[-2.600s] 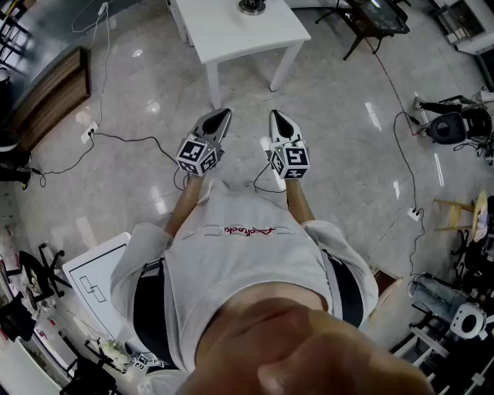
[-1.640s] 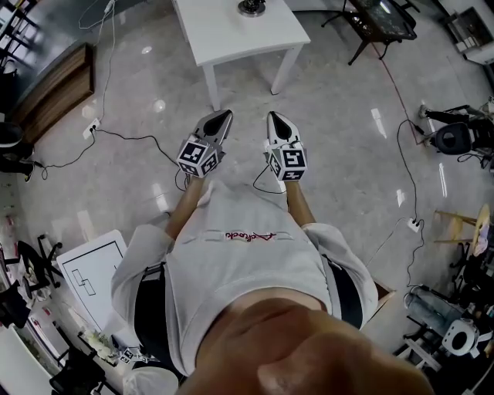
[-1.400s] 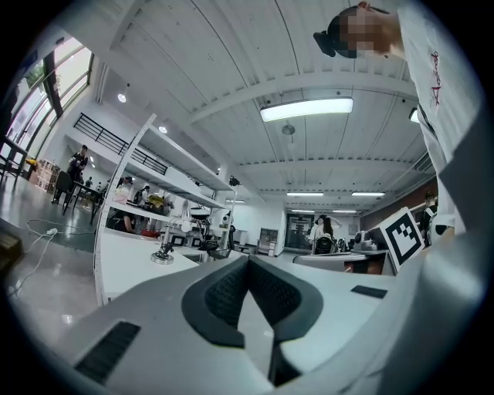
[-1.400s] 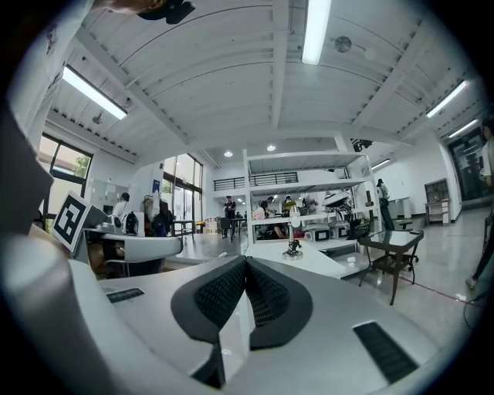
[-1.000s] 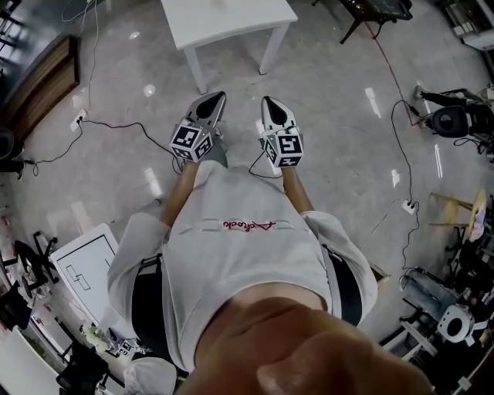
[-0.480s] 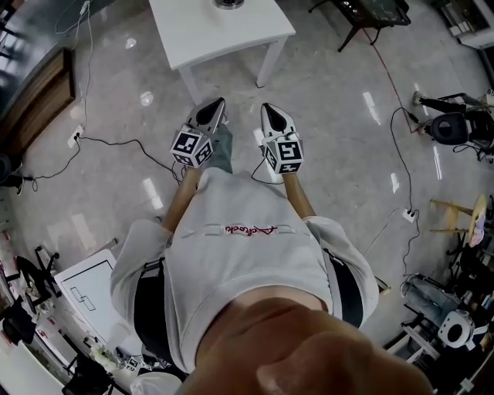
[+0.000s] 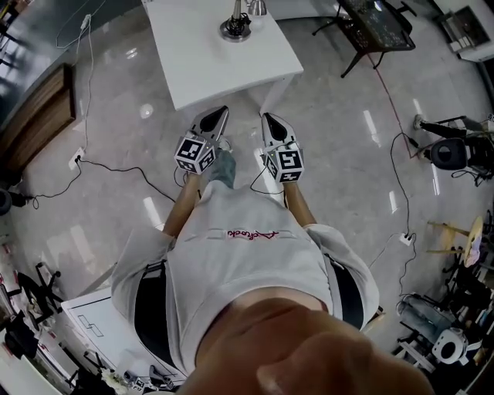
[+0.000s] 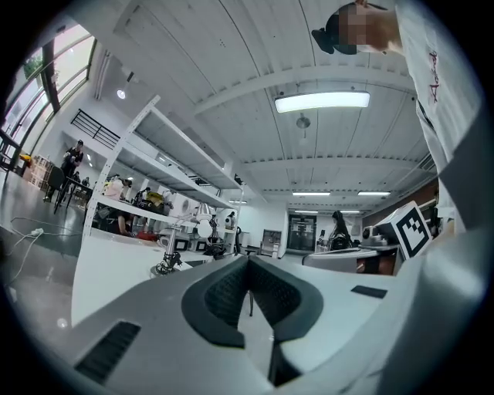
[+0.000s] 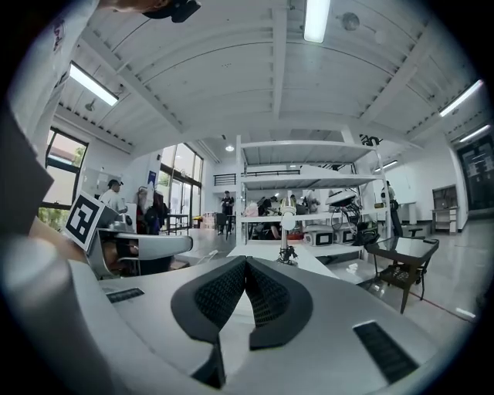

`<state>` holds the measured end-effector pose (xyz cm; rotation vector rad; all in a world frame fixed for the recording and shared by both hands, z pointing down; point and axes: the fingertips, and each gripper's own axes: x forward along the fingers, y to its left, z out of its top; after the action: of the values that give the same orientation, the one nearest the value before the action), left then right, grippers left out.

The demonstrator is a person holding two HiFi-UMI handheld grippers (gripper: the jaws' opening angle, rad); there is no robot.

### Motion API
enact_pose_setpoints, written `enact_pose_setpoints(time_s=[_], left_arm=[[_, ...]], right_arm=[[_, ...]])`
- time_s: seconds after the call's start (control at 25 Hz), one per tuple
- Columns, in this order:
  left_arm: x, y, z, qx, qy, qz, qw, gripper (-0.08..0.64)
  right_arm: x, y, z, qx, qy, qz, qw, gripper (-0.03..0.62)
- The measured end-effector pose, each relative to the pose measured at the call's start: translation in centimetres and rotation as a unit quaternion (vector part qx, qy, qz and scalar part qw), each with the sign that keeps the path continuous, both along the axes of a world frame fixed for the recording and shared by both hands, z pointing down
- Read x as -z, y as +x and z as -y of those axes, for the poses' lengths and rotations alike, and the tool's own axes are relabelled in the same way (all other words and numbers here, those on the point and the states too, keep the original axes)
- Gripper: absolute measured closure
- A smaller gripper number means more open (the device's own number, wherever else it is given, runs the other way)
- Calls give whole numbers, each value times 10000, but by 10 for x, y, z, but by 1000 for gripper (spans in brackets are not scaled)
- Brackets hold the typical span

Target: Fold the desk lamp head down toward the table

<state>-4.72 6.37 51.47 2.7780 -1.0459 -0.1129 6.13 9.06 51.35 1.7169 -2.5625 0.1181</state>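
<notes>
We hold our left gripper level with its jaws pressed together. In the left gripper view the two dark pads meet in a thin seam with nothing between them. Our right gripper sits just beside it at 3 o'clock, apart from it, and is likewise closed and empty, its pads meeting at the tips. Both point toward 12 o'clock in the head view, and the left one's marker cube faces back toward us.

Just beyond the tips at 12 o'clock runs the near edge of the white table. The desk lamp stands on the far part of that tabletop, well apart from both grippers, at 12 o'clock from the left gripper and about 11 o'clock from the right. Its round base rests flat and its stem rises upright. In the right gripper view the lamp head sits raised above the stem, straight ahead over the closed jaws.

Farther out, a black-framed table stands at 1 o'clock on the glossy floor. A dark cable trails across the floor at 9 o'clock from our left gripper.
</notes>
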Motion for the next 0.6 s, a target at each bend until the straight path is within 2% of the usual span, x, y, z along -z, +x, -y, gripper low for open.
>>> enact_pose_setpoints(time_s=[0.36, 0.6], left_arm=[[1, 3, 100, -42, -171, 23, 9998, 535], [9, 2, 162, -121, -193, -40, 9997, 535]], right_arm=[[7, 11, 97, -147, -91, -5, 9998, 572], [14, 31, 150, -550, -118, 1, 9984, 572]])
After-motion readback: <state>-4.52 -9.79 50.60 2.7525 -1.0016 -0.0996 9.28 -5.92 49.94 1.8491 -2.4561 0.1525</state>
